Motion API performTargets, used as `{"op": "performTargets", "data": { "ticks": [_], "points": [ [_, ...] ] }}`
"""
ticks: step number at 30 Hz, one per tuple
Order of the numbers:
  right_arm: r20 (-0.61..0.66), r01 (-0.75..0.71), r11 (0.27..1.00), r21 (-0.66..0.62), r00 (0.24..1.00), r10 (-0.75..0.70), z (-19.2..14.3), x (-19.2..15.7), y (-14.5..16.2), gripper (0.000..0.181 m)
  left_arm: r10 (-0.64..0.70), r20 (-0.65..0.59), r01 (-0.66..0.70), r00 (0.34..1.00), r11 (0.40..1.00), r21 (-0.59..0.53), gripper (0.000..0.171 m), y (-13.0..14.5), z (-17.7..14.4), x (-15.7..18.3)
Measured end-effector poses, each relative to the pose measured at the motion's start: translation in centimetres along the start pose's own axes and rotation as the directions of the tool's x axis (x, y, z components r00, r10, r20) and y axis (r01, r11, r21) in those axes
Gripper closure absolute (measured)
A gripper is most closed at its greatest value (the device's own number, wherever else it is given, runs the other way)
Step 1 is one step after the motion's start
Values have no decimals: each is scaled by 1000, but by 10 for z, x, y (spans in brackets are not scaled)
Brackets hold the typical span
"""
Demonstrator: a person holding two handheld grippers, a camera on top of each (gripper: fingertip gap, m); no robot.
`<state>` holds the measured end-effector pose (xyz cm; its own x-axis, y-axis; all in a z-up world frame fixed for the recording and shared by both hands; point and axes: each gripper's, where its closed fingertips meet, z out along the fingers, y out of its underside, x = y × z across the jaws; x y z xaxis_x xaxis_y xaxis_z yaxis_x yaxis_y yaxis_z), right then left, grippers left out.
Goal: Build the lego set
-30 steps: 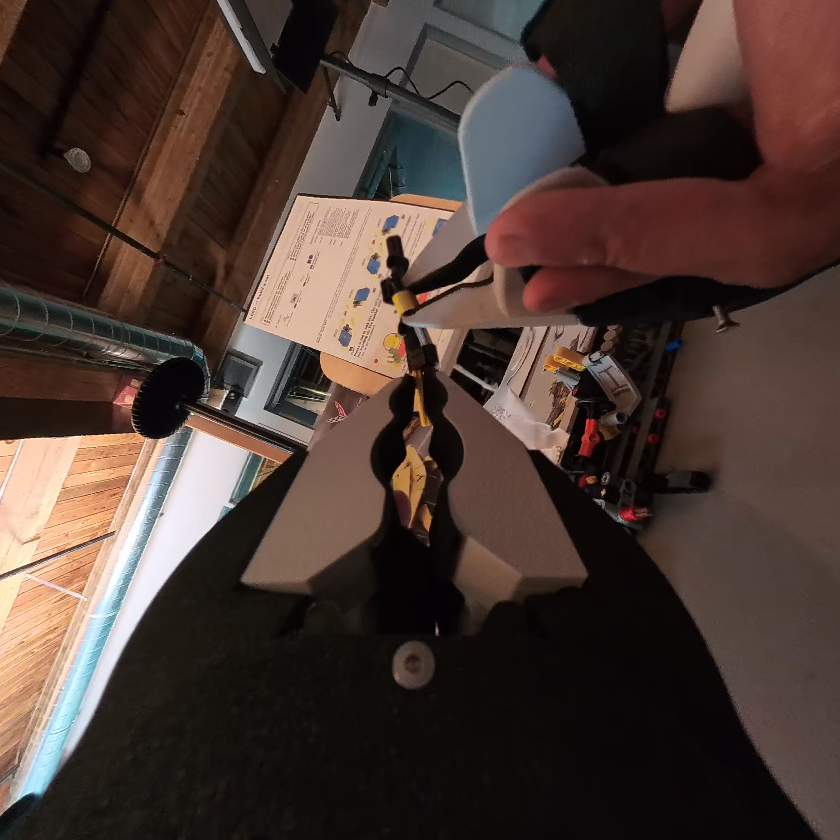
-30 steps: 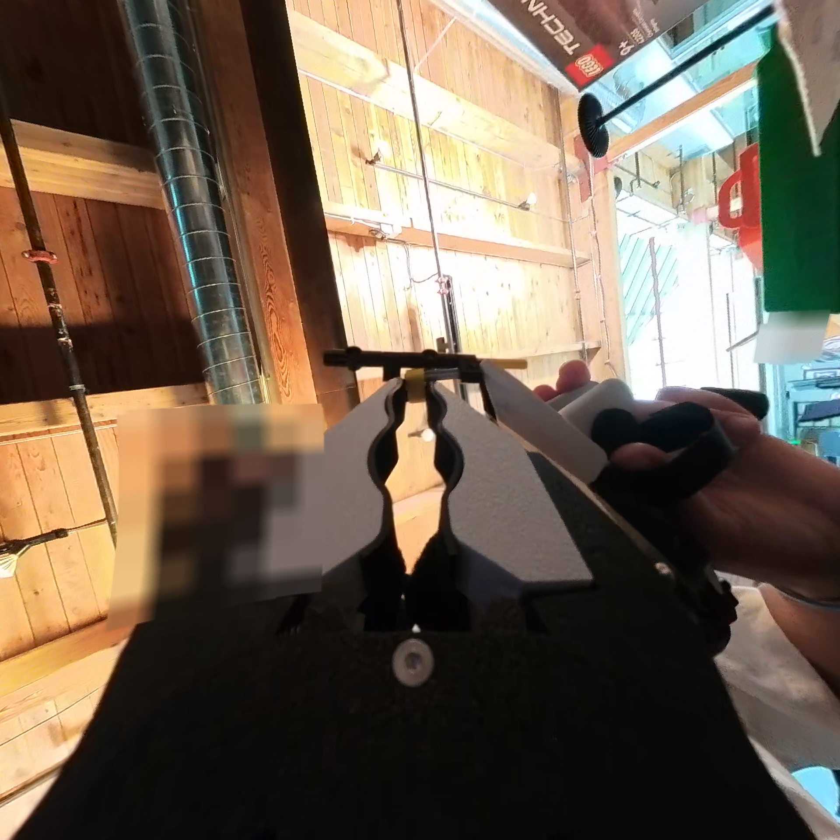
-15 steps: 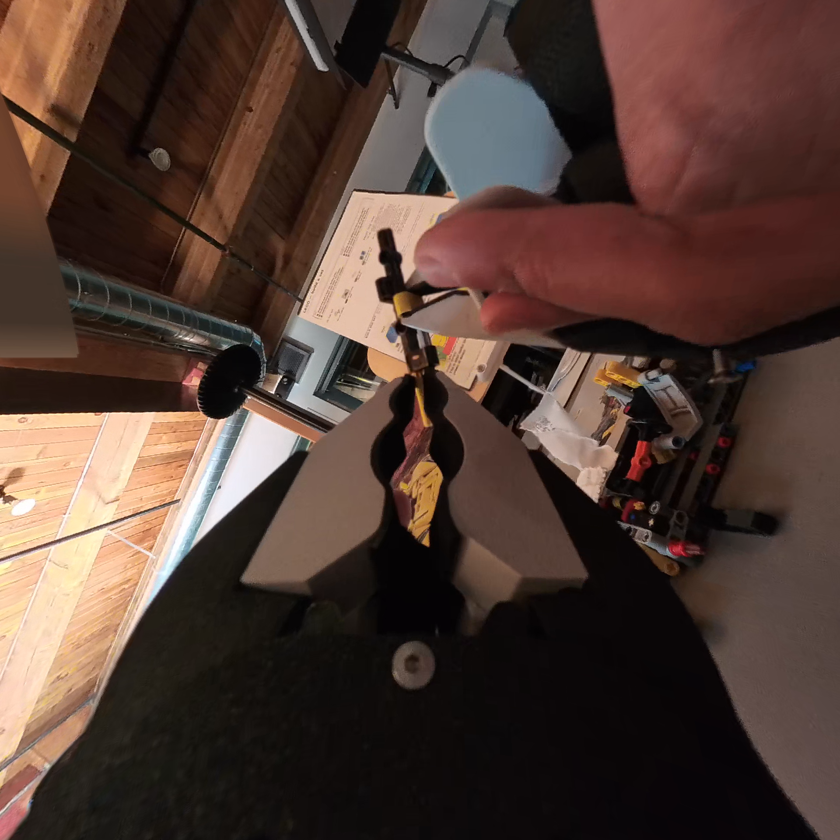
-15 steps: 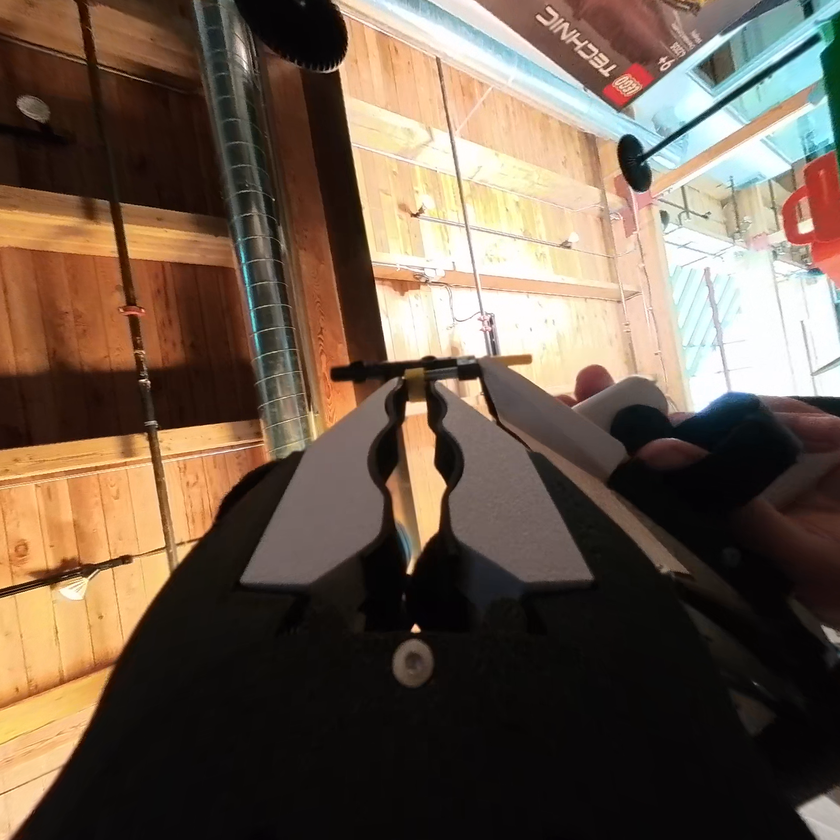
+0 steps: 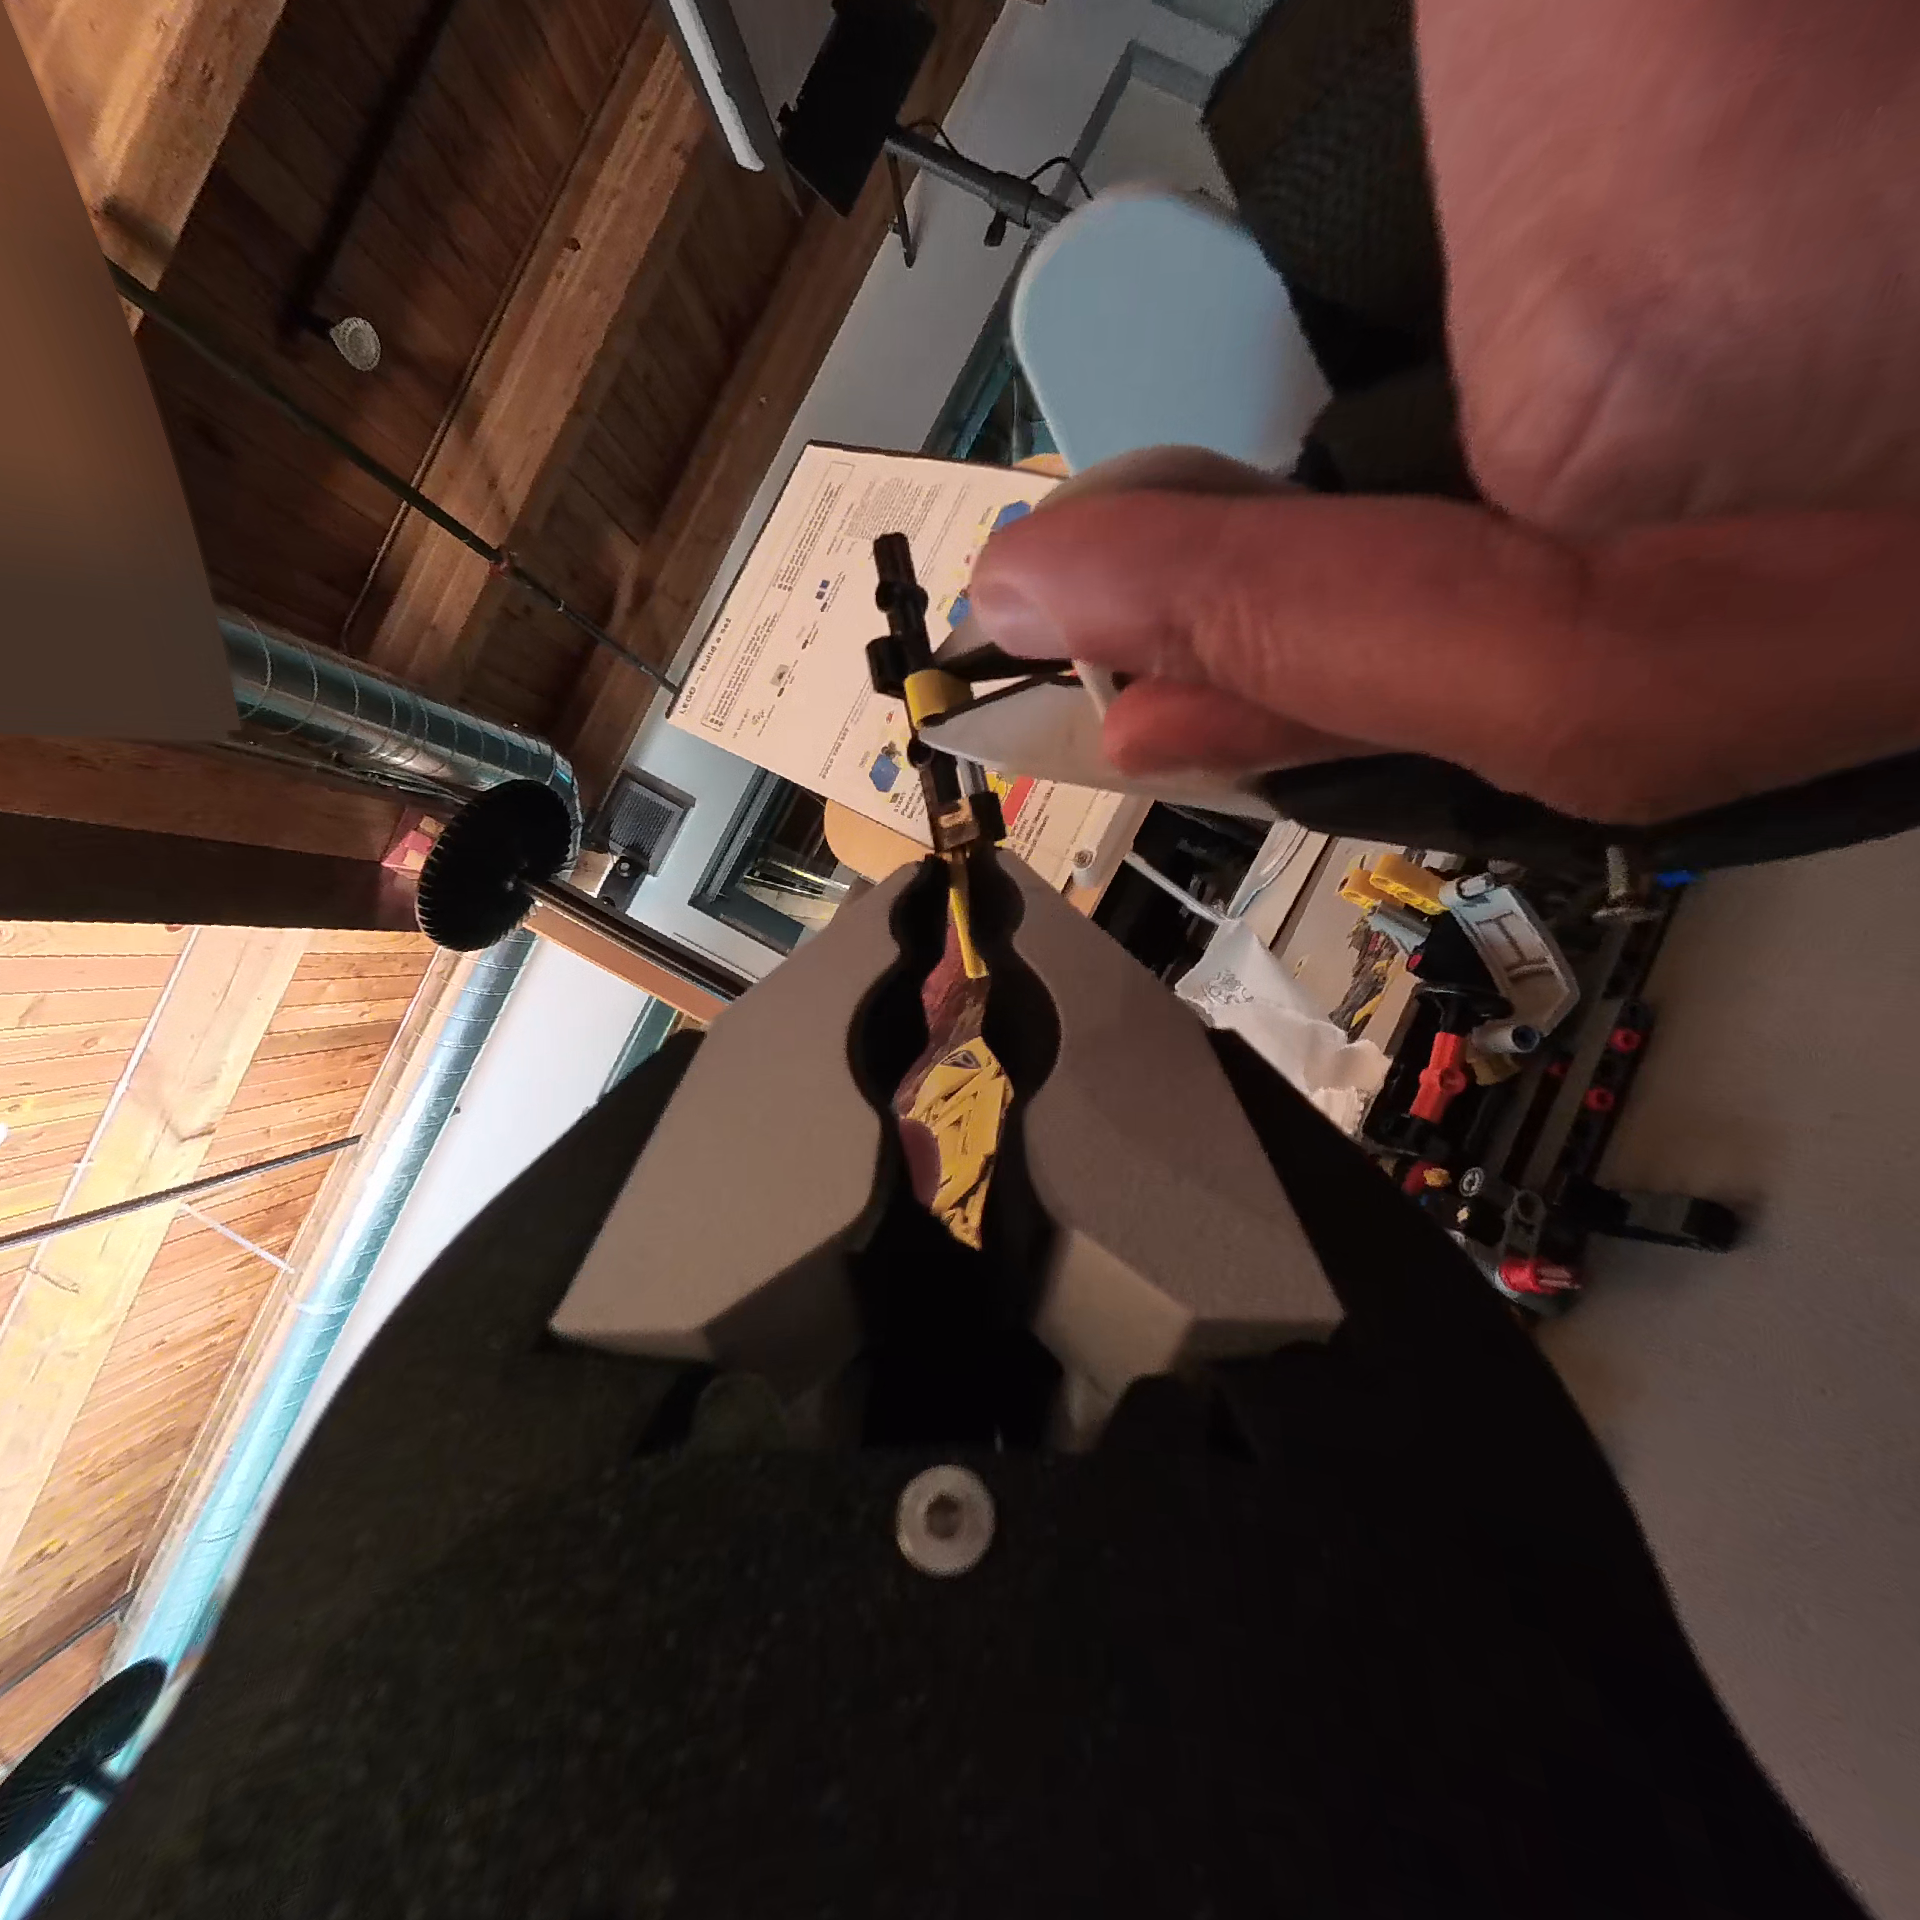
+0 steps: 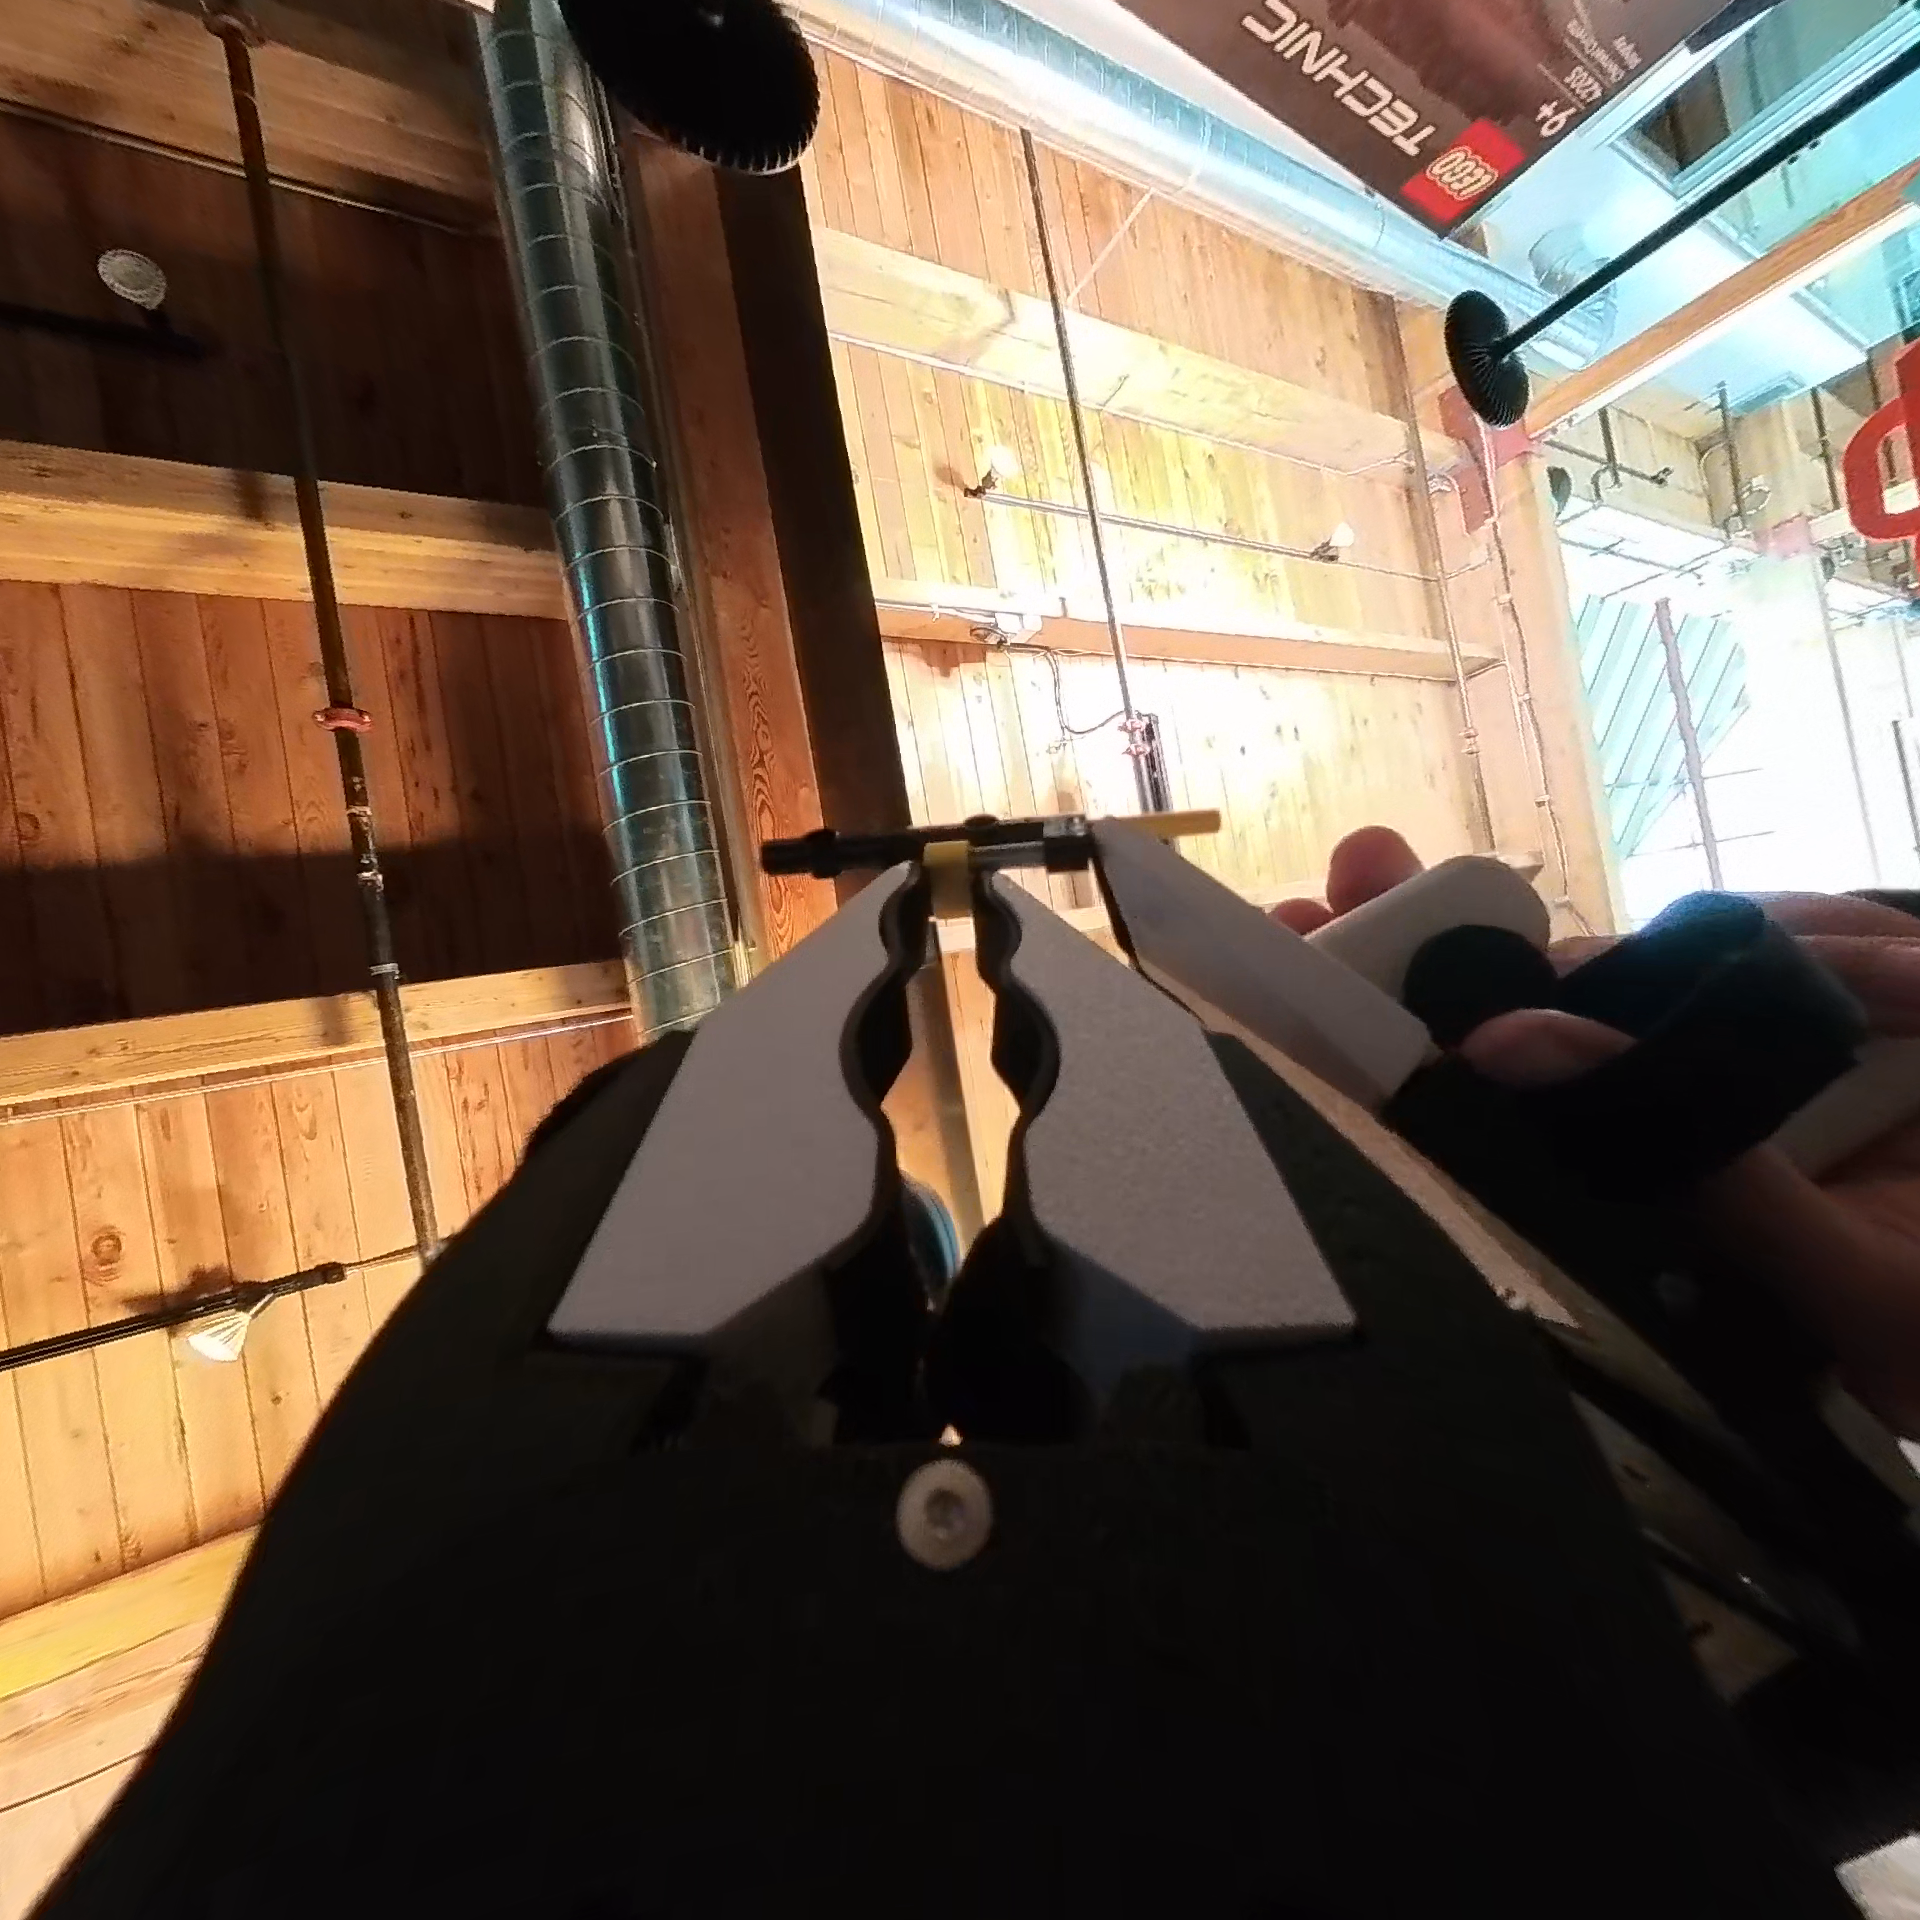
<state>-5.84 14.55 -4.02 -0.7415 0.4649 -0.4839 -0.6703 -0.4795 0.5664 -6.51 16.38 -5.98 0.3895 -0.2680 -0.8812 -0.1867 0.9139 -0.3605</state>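
Note:
A thin lego axle assembly is held in the air between both grippers: a black axle with connectors (image 5: 896, 582), a yellow bush (image 5: 928, 694) and a yellow axle end (image 5: 964, 925). My left gripper (image 5: 961, 878) is shut on the yellow axle end. My right gripper (image 5: 940, 717) comes in from the right and is shut on the yellow bush. In the right wrist view the assembly (image 6: 831, 852) lies crosswise at the tips of my right gripper (image 6: 948, 878), with the bush (image 6: 948, 860) between them. The left gripper (image 6: 1101, 836) holds the yellow end (image 6: 1184, 823) just to the right.
A partly built dark chassis with red pins (image 5: 1496, 1122) and loose parts lie on the pale table (image 5: 1766, 1039) at the right, beside a white bag (image 5: 1247, 987). An instruction sheet (image 5: 821, 623) stands behind. The set's box (image 6: 1455, 83) shows at the upper right. Only a small space, under 4 cm, lies between the two pairs of fingers.
Both grippers have kept their hold on the assembly. The pair has swung together, so the background has shifted, and the right hand fills more of the left wrist view.

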Motion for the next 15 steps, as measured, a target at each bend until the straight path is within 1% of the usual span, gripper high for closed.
{"op": "performTargets", "data": {
  "ticks": [10,12,14,15],
  "points": [
    [-26,0,1000,-23,1000,0,0,1,3,174,-25,-7,25,1000,1000,6,171,-1,-1,0],
    [-31,25,999,-30,999,-26,0,1,5,174,-36,-10,36,999,999,4,171,-2,-1,0],
    [-15,0,1000,-14,1000,0,-1,2,2,174,-40,-20,40,999,999,-2,171,0,-1,2],
    [-23,21,999,-27,999,-22,-1,3,3,174,-42,-16,42,999,999,-1,171,0,-1,1]
  ]
}}
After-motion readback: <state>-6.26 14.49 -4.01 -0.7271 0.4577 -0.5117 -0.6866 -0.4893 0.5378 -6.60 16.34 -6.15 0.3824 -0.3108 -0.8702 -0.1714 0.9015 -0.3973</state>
